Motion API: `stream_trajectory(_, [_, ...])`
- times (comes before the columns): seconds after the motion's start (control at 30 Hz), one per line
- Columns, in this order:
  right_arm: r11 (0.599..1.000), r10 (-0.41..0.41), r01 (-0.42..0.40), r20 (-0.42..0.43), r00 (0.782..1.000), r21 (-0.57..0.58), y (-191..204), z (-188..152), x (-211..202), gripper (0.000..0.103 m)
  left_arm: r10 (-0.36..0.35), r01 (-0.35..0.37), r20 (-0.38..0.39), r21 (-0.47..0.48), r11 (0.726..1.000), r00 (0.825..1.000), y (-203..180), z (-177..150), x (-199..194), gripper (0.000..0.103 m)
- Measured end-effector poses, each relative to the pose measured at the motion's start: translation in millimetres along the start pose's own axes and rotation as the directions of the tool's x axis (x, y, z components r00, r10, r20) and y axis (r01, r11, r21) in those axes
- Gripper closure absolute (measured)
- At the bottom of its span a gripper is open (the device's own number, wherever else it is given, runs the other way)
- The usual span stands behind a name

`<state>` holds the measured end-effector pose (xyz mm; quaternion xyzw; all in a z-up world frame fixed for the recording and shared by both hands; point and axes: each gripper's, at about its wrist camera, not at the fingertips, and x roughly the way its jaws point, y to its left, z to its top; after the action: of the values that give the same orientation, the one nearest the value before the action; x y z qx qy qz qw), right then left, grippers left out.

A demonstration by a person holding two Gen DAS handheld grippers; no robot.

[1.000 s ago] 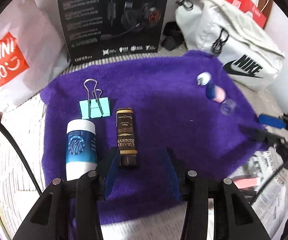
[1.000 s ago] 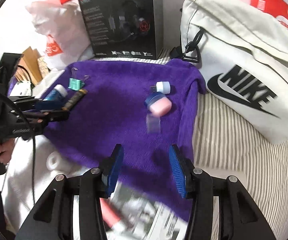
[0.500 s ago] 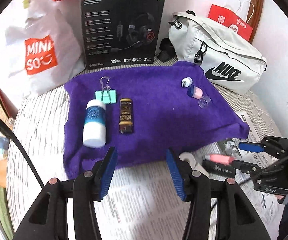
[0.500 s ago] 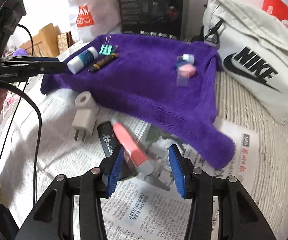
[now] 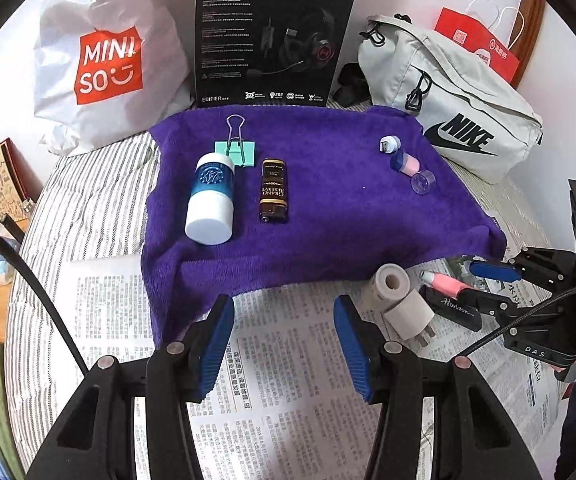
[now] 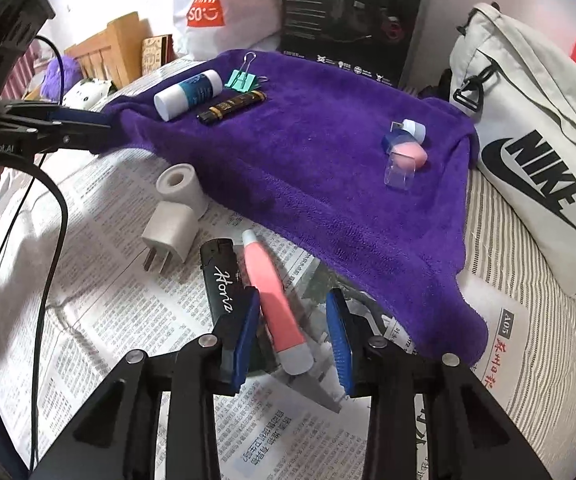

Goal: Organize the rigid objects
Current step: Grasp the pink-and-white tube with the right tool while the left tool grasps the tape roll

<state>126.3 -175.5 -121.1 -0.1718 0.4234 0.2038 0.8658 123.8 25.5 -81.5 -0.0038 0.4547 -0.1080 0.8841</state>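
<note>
On the purple towel [image 5: 328, 208] we list, at centre left of the left wrist view, a white-and-blue tube [image 5: 210, 198], a mint binder clip [image 5: 235, 151] just behind it, and a brown lighter [image 5: 273, 191] beside the tube. At upper right of the towel lie a small white USB piece [image 5: 390, 144], a blue-and-pink item [image 5: 406, 164] and a clear cap [image 5: 423, 182], close together. On the newspaper [image 6: 99, 312], at the towel's near edge, we note a white roll [image 6: 179, 184] touching a white plug adapter [image 6: 169, 236], a black lighter [image 6: 217, 276] and a pink pen-like tube [image 6: 273, 304]. Our left gripper [image 5: 283, 344] hovers over the newspaper, fingers wide and holding nothing. Our right gripper [image 6: 294, 336] has its fingers wide on either side of the pink tube; the left finger seems just to touch it, though we cannot be sure.
</note>
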Motion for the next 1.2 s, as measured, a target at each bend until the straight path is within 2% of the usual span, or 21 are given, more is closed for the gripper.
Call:
stream_trajectory(0.1, [1.000, -0.004, 0.003, -0.013, 1.000, -0.012, -1.0, -2.6, -0.2, 0.069, -0.009, 0.009, 0.001, -0.005, 1.000, 1.000, -0.2, -3.1, 0.2, 0.053])
stream_trajectory(0.17, [1.000, 0.008, -0.010, -0.062, 0.998, -0.022, -0.1, -3.9, 6.0, 0.071, -0.015, 0.015, 0.004, -0.009, 1.000, 1.000, -0.8, -3.8, 0.1, 0.053])
stream_trajectory(0.3, [0.999, 0.008, -0.010, -0.050, 0.999, -0.048, 6.0, 0.4, 8.2, 0.072, -0.021, 0.021, 0.002, -0.011, 1.000, 1.000, -2.7, -6.0, 0.9, 0.053])
stream_trajectory(0.37, [0.998, 0.008, -0.011, -0.040, 0.999, -0.063, 10.8, 3.0, 10.7, 0.077, -0.020, 0.020, -0.002, -0.012, 1.000, 1.000, -2.8, -7.7, 0.9, 0.053])
stream_trajectory(0.4, [0.998, 0.015, -0.017, -0.036, 0.999, -0.064, 12.8, 4.4, 11.3, 0.084, -0.020, 0.020, -0.002, -0.013, 1.000, 1.000, -2.4, -8.5, 0.3, 0.053])
stream_trajectory(0.43, [0.998, 0.025, -0.027, -0.035, 0.999, -0.054, 14.2, 5.8, 12.7, 0.086, -0.020, 0.020, -0.001, -0.015, 1.000, 1.000, -1.8, -9.1, -0.5, 0.053])
stream_trajectory(0.57, [0.999, 0.029, -0.026, -0.066, 0.997, 0.048, 6.2, 4.9, 9.5, 0.087, -0.015, 0.015, 0.002, -0.019, 1.000, 1.000, 1.9, -11.1, -4.2, 0.053])
stream_trajectory(0.67, [0.993, 0.009, 0.001, -0.083, 0.996, 0.120, -5.6, -3.9, 3.1, 0.087, -0.018, 0.018, 0.000, -0.029, 0.999, 1.000, 4.5, -11.5, -3.7, 0.053])
stream_trajectory(0.9, [0.993, -0.051, 0.058, -0.069, 0.996, 0.099, 1.4, -13.4, -0.1, 0.086, -0.046, 0.046, -0.004, -0.013, 0.999, 0.999, -5.7, -12.5, 0.8, 0.053])
stream_trajectory(1.1, [0.985, -0.058, 0.068, -0.071, 0.996, 0.157, -4.9, -22.3, -7.2, 0.087, -0.116, 0.116, 0.001, -0.003, 0.993, 0.993, -19.8, -9.3, 2.2, 0.053])
stream_trajectory(1.2, [0.974, -0.086, 0.100, -0.078, 0.993, 0.205, -17.2, -35.9, -16.3, 0.087, -0.131, 0.131, -0.010, 0.006, 0.991, 0.991, -29.8, -4.8, 8.2, 0.053])
